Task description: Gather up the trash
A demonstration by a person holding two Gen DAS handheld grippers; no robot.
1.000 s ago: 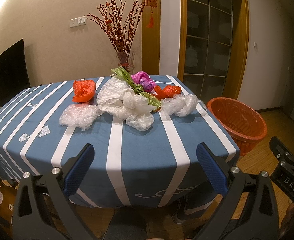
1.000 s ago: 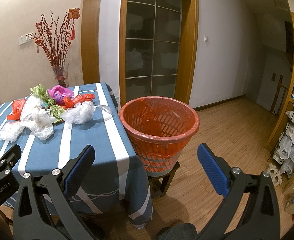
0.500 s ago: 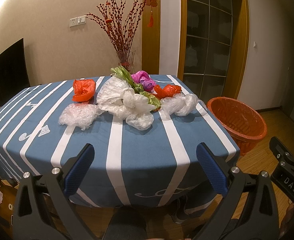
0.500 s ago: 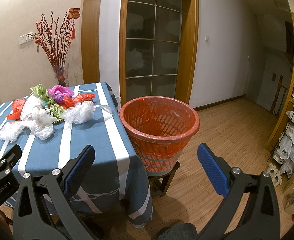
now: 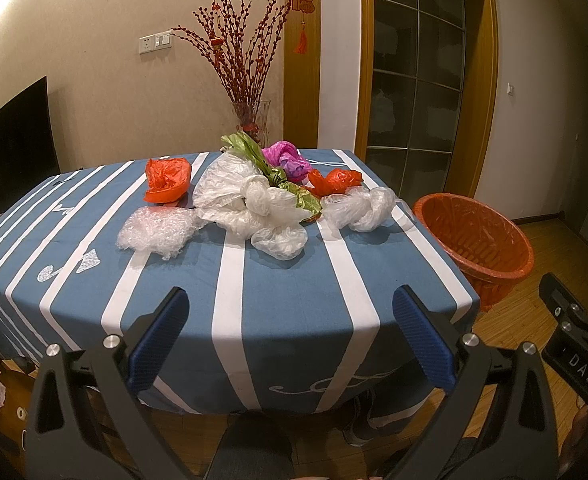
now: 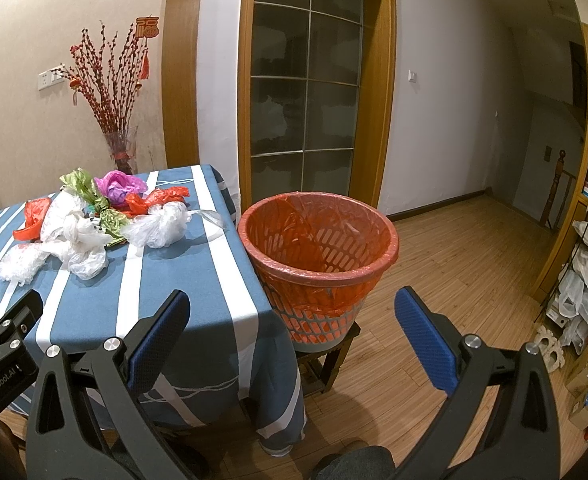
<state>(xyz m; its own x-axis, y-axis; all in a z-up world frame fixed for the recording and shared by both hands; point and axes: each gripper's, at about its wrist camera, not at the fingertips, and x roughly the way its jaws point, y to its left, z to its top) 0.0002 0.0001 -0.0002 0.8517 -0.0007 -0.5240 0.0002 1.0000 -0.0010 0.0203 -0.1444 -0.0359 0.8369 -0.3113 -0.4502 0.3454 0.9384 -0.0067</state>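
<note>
A heap of crumpled plastic bags lies on the blue striped table (image 5: 277, 292): white bags (image 5: 249, 200), a clear bubble-wrap wad (image 5: 155, 232), a clear bag (image 5: 360, 208), red bags (image 5: 167, 180), a purple bag (image 5: 285, 158) and green wrap (image 5: 289, 192). The heap also shows in the right wrist view (image 6: 85, 220). An orange-lined waste basket (image 6: 318, 256) stands on a low stool beside the table's right edge; it also shows in the left wrist view (image 5: 478, 240). My left gripper (image 5: 289, 316) is open and empty, before the table's near edge. My right gripper (image 6: 291, 320) is open and empty, in front of the basket.
A glass vase of red branches (image 5: 249, 120) stands behind the table by the wall. A dark screen (image 5: 13, 148) is at the left. A glass door (image 6: 306, 112) is behind the basket. Shelves with bags (image 6: 586, 280) stand at the far right on the wooden floor.
</note>
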